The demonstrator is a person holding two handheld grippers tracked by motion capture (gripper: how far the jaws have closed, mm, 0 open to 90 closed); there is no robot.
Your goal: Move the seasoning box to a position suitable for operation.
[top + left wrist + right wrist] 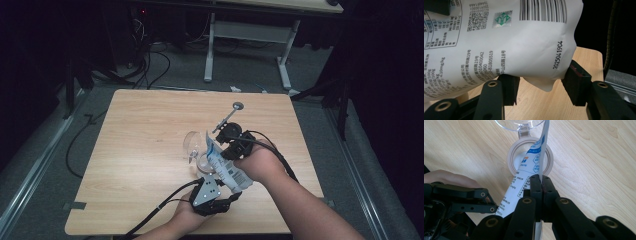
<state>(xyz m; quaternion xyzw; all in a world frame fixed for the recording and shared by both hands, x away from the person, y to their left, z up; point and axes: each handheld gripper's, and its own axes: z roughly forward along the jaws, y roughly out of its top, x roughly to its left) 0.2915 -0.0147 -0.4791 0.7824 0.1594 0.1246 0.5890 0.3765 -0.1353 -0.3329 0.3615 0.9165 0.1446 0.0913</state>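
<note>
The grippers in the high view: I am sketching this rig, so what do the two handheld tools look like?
Both are black, built of jointed bars with brass-ringed pivots. The left tool carries a grey three-cornered plate with small dark holes, and a black cable trails from it. The right tool has a thick black cable looping back over the hand. The forearms are bare, no sleeves.

Left gripper view: the white printed pouch (499, 42) runs off the top and left edges, its barcode cut at the top, and its small print is too fine to read. Right gripper view: the clear cup (520, 124) is cut by the top edge, with only its lower rim in frame, and the pouch's edge hides part of the round container mouth (530, 157). High view: the pouch covers the right gripper's (231, 143) jaw tips.
</note>
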